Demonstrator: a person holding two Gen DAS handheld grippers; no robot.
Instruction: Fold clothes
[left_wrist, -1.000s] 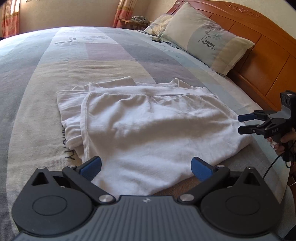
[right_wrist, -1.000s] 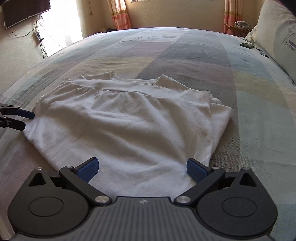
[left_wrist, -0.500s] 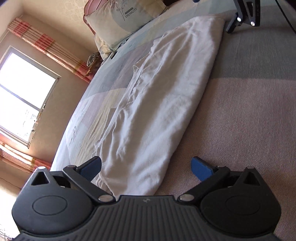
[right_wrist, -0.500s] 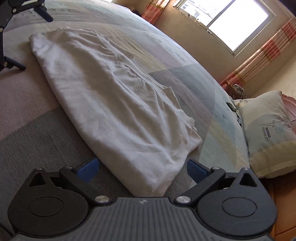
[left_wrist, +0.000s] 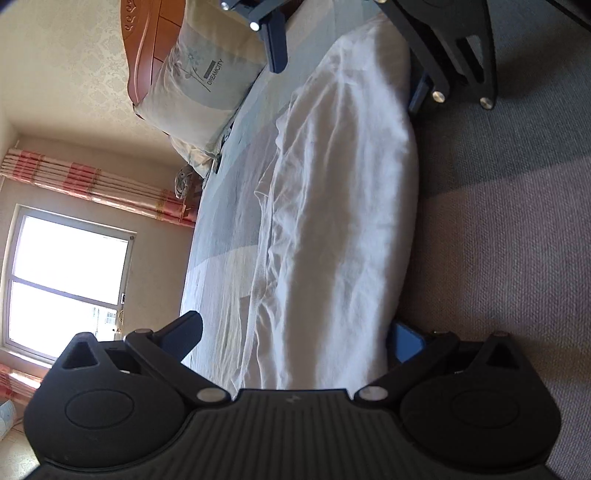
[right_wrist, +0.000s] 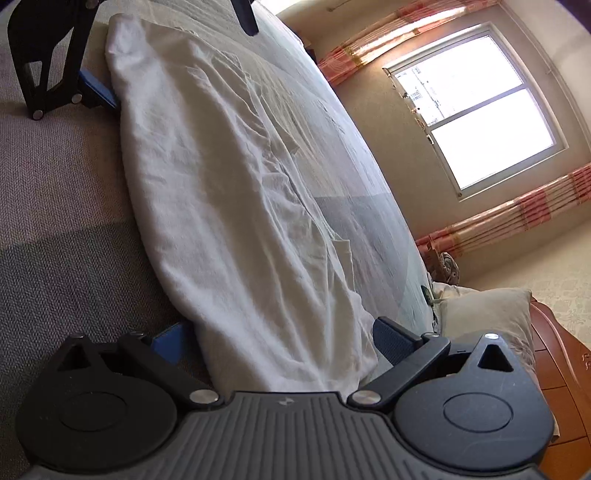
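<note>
The white garment (left_wrist: 340, 206) lies flat on the bed (left_wrist: 498, 240), already doubled into a long narrow band with layered edges showing along its far side — so at least one fold looks done, and the halving of that band is, by my judgement, what's left. At one short end of the garment, the left gripper (left_wrist: 295, 334) has its fingers spread wide, one on each side of the cloth, nothing pinched yet. At the garment's opposite end, the right gripper (right_wrist: 284, 336) mirrors it: wide apart, straddling the fabric, not closed on it. Whether the lower finger at either end has actually slid under the cloth is hard to tell from these angles. Beyond the garment, toward the head of the bed, a pillow (left_wrist: 199, 85) leans on the wooden headboard (left_wrist: 142, 48) — well clear of the work.
</note>
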